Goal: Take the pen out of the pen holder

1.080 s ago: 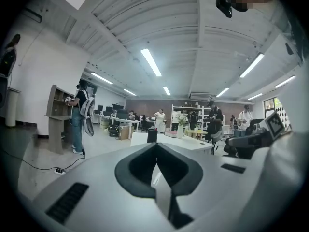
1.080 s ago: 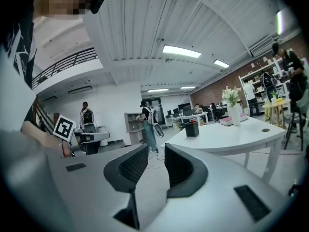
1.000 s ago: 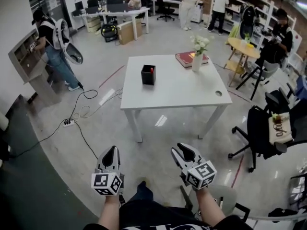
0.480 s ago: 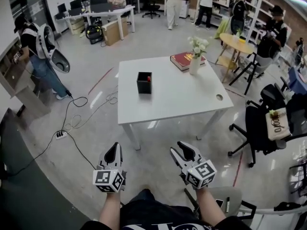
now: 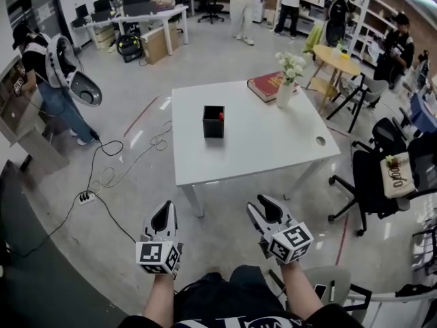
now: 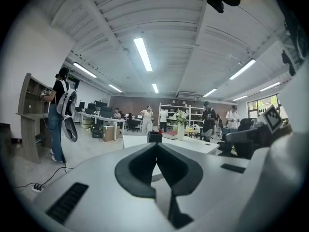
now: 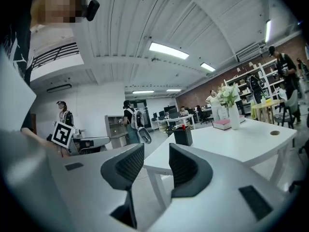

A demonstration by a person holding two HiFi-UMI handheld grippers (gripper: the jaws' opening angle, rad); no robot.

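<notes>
A black square pen holder (image 5: 214, 121) stands on the white table (image 5: 273, 149), with the red tip of a pen (image 5: 220, 115) showing at its rim. Both grippers are held over the floor, well short of the table's near edge. My left gripper (image 5: 166, 208) is shut, its pads meeting with nothing between them (image 6: 157, 146). My right gripper (image 5: 265, 205) is open and its jaws are opening, empty (image 7: 155, 153). Both gripper views show the pen holder (image 6: 154, 137) (image 7: 183, 136) far ahead on the table.
A red book (image 5: 266, 86) and a white vase of flowers (image 5: 285, 91) sit at the table's far right. A black office chair (image 5: 375, 183) stands right of the table. Cables (image 5: 116, 169) trail on the floor at left, near a person (image 5: 48, 80).
The table and pen holder have come nearer and lower in the head view as both grippers advanced toward them. The right jaws stand a little wider.
</notes>
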